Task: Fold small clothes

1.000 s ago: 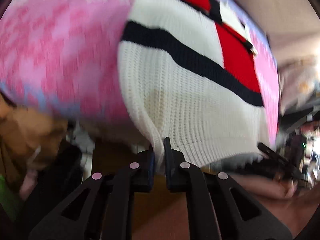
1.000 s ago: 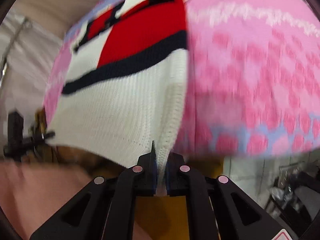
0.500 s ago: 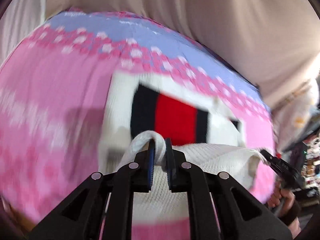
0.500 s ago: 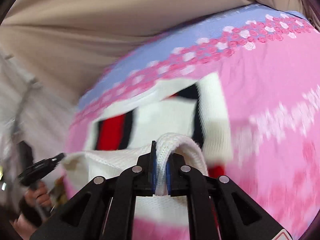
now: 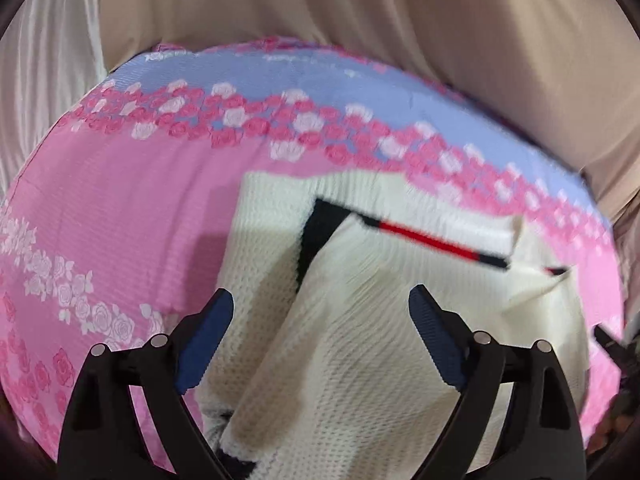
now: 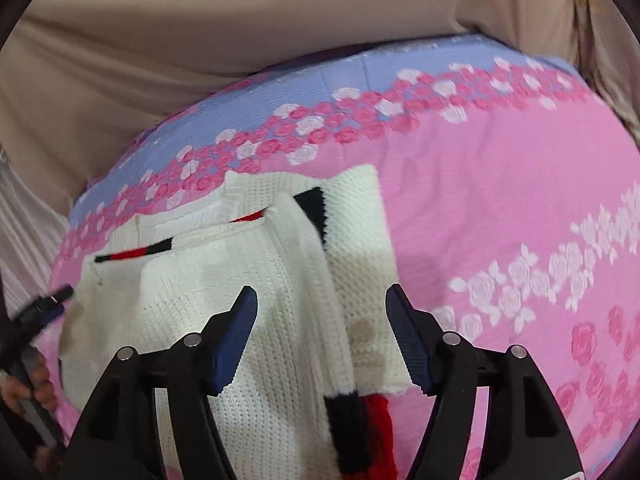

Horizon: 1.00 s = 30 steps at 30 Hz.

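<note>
Both tongs stand wide open and grip nothing. The left tongs point(image 5: 320, 312) hover over the near left part of the sweater point(image 5: 360, 340), their blue pads spread to either side of a raised ridge in the knit. The right tongs point(image 6: 320, 308) hover over the sweater's point(image 6: 240, 340) near right part, straddling its thick folded border.

The sweater, white knit with black and red stripes, lies doubled on the pink cover point(image 5: 120, 220), its lower half laid over the upper so that only a thin red and black line shows at the far edge. A loose white panel sticks out past the fold on each outer side, and in the right view a black and red patch point(image 6: 360, 428) shows at the near edge.

Judging from this, the fold is laid but not neat, and that is where trouble lies. The knit is thick and springy; with nothing holding it, the top layer could creep or spring open, most likely at the raised ridge. If either tongs close where they hover, they may pinch only the top layer, or the border alone, and drag the layers apart. A pad could also snag the loose knit. The cover is soft and could bunch under a sideways fold, carrying the sweater askew. The left tongs' point(image 6: 44, 304) tip sits near the sweater's left edge and could catch it.
</note>
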Each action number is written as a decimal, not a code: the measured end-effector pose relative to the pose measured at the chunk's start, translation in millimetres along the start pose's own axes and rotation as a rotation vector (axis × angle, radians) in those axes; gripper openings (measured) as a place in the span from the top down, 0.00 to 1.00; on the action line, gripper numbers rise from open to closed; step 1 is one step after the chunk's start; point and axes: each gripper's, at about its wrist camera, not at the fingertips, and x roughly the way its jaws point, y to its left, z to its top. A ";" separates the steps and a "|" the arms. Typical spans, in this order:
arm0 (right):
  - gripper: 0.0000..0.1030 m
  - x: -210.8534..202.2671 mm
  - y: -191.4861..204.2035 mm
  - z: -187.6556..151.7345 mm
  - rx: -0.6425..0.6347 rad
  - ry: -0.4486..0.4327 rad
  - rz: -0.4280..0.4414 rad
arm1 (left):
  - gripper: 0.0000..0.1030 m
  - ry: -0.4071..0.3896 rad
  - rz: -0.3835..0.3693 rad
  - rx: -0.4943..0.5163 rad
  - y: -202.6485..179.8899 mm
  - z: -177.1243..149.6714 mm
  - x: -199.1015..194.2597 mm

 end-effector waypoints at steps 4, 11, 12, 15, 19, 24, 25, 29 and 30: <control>0.36 15.1 -5.6 10.6 0.030 0.035 0.017 | 0.24 0.052 -0.033 -0.060 3.8 2.5 19.7; 0.79 60.3 16.5 25.8 -0.004 0.177 -0.030 | 0.88 0.106 -0.079 -0.068 -2.4 13.3 34.9; 0.85 62.9 19.3 25.8 -0.007 0.186 -0.030 | 0.90 0.098 -0.076 -0.065 -3.3 14.6 32.9; 0.89 65.1 29.0 26.9 -0.035 0.193 -0.056 | 0.92 0.088 -0.075 -0.081 -3.1 18.3 28.7; 0.91 66.3 37.2 26.9 -0.062 0.198 -0.083 | 0.93 0.084 -0.065 -0.087 -2.9 18.8 28.7; 0.92 66.2 37.6 27.9 -0.063 0.198 -0.082 | 0.93 0.084 -0.062 -0.103 -1.4 19.0 28.5; 0.92 66.1 37.5 28.0 -0.063 0.198 -0.082 | 0.93 0.084 -0.062 -0.103 -1.7 19.1 28.5; 0.92 66.2 37.8 28.2 -0.063 0.199 -0.082 | 0.93 0.088 -0.062 -0.103 -1.6 19.3 28.9; 0.92 66.5 37.8 28.3 -0.064 0.200 -0.082 | 0.93 0.088 -0.061 -0.104 -1.4 19.0 29.1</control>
